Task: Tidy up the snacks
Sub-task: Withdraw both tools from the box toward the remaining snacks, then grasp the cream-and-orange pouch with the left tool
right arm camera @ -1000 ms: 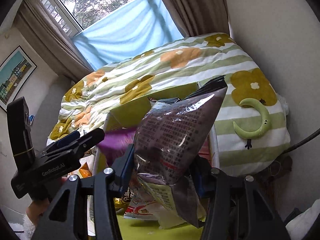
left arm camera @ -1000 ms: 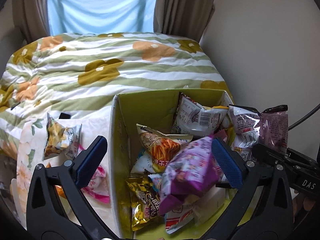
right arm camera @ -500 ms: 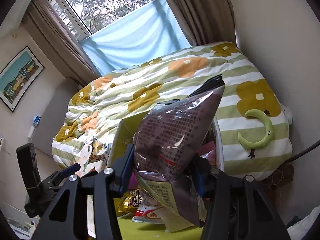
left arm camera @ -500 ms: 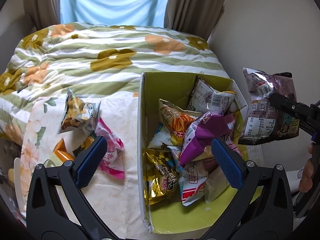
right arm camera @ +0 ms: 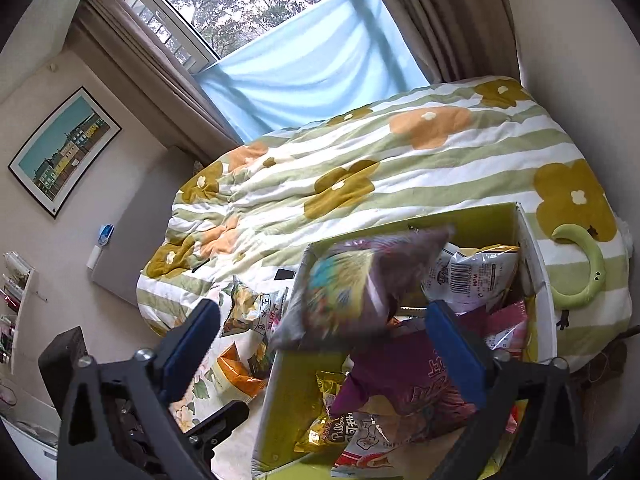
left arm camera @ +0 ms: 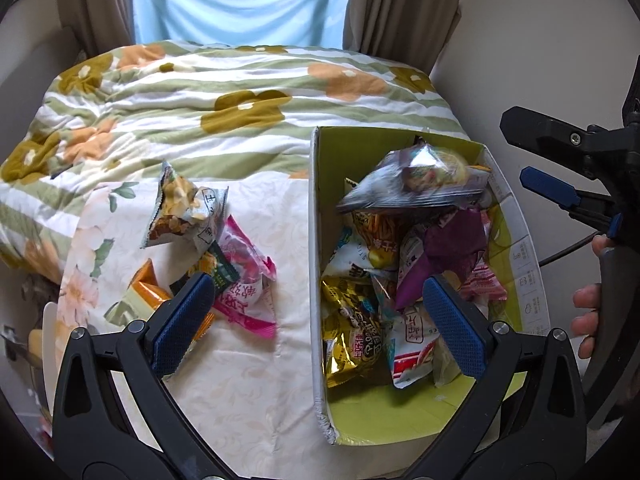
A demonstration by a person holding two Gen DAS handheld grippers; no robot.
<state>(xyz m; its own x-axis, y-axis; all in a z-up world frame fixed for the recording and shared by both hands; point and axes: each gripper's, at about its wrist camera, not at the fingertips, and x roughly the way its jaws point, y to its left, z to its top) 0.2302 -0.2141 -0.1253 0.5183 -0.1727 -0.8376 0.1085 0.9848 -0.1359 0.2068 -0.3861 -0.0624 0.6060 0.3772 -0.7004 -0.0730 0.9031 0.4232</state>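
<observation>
Purple snack bag (right arm camera: pixel 360 288) blurred above box (left arm camera: pixel 316 240), right claw (right arm camera: pixel 320 344) opening (left view sharper)

— What sort of room is it?

— A bedroom, lit by daylight. A window (right arm camera: pixel 240 4) with trees outside, its lower part covered by a pale blue cloth (right arm camera: pixel 308 80), with brown curtains (right arm camera: pixel 436 16) on both sides.

— And the bed?

— A quilt (right arm camera: pixel 360 168) striped green and white, with orange and mustard flowers (rumpled toward the left). The walls (right arm camera: pixel 580 40) are plain cream; a framed picture (right arm camera: pixel 64 148) of coloured houses hangs on the left one.
</observation>
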